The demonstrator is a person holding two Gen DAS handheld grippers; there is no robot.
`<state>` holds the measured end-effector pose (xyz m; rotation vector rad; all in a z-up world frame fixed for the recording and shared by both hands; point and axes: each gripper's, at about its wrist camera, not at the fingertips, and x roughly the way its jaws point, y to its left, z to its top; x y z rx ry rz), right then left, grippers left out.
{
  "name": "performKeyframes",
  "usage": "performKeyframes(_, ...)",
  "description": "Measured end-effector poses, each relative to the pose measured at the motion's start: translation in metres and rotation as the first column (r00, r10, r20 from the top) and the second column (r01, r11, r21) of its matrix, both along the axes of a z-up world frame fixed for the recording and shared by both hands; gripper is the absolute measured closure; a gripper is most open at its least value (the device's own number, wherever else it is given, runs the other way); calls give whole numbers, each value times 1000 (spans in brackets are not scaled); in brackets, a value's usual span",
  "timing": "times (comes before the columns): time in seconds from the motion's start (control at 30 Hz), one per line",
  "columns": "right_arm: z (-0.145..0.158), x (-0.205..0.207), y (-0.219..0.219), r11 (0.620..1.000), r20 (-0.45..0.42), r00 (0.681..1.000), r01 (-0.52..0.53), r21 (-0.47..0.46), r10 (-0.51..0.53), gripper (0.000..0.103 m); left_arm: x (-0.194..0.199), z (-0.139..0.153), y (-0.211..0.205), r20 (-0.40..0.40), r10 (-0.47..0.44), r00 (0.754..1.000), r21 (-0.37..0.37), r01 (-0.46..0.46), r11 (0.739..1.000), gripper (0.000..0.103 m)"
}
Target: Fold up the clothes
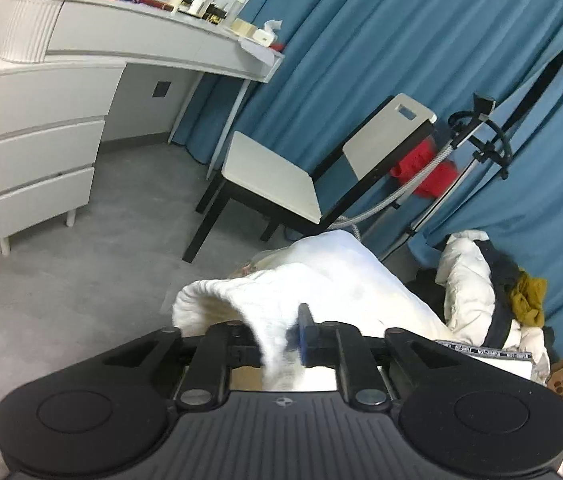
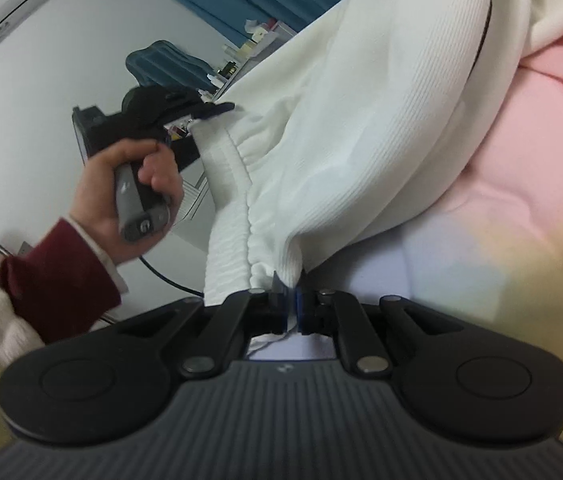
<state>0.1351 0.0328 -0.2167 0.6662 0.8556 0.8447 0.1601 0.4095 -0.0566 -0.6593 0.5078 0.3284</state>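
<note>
A white ribbed garment (image 2: 345,128) with an elastic waistband (image 2: 229,216) hangs stretched between both grippers above a pink bedspread (image 2: 521,152). My right gripper (image 2: 290,304) is shut on one end of the waistband. My left gripper (image 1: 281,340) is shut on the white garment (image 1: 301,280), which drapes over its fingers and hides the left one. The left gripper also shows in the right wrist view (image 2: 201,114), held by a hand and pinching the waistband's far end.
A white dressing table (image 1: 61,92) with drawers stands at the left. A white and black chair (image 1: 281,184) stands before blue curtains (image 1: 401,40). A garment steamer stand (image 1: 477,136) and a pile of clothes (image 1: 489,292) are at the right. Grey floor (image 1: 61,280) lies below.
</note>
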Motion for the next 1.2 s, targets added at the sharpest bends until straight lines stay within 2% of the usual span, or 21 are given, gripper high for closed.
performKeyframes(0.07,6,-4,-3,1000,11,1000,6,-21,-6,93,-15,3,1,9,-2,1000,16,2,1000,72)
performKeyframes(0.1,9,-7,-4,999,16,1000,9,-32,-8,91,-23,5,1,13,-3,1000,24,3,1000,61)
performKeyframes(0.13,13,-12,-6,999,28,1000,11,-44,-10,86,-31,7,2,17,-5,1000,32,4,999,56)
performKeyframes(0.17,15,-18,-10,998,42,999,18,-61,-16,83,-39,8,2,21,-6,1000,41,5,999,46)
performKeyframes(0.2,19,-24,-13,996,57,998,36,-87,-31,75,-50,14,-4,26,-20,999,74,18,997,34)
performKeyframes(0.27,27,-34,-20,987,84,994,84,-136,-73,55,-73,27,-15,34,-51,998,143,46,989,17)
performKeyframes(0.3,32,-42,-24,982,97,991,110,-156,-96,38,-84,34,-23,42,-61,997,167,53,985,15)
performKeyframes(0.33,36,-47,-27,978,109,989,122,-170,-104,28,-95,41,-32,50,-70,996,191,59,980,13)
performKeyframes(0.37,41,-51,-30,974,122,986,133,-183,-112,25,-106,49,-40,58,-79,995,215,65,975,10)
performKeyframes(0.5,70,-70,-39,955,228,968,165,-246,-108,25,-147,80,-87,94,-162,982,283,130,950,1)
performKeyframes(0.7,114,-100,-83,935,375,919,232,-269,-120,26,-210,105,-182,133,-322,937,300,272,915,1)
performKeyframes(0.87,146,-115,-135,903,503,853,317,-291,-137,26,-244,105,-259,120,-416,902,322,361,876,1)
performKeyframes(1.0,159,-122,-171,857,586,796,399,-324,-149,26,-254,101,-307,128,-450,884,344,386,856,1)
performKeyframes(1.1,157,-123,-189,826,636,753,461,-323,-171,26,-255,91,-332,142,-461,876,364,387,847,0)
performKeyframes(1.17,152,-119,-197,826,641,743,475,-303,-192,26,-249,81,-345,132,-474,870,383,397,834,0)
performKeyframes(1.2,148,-115,-200,829,639,742,478,-292,-202,22,-244,75,-348,127,-477,870,385,400,832,0)
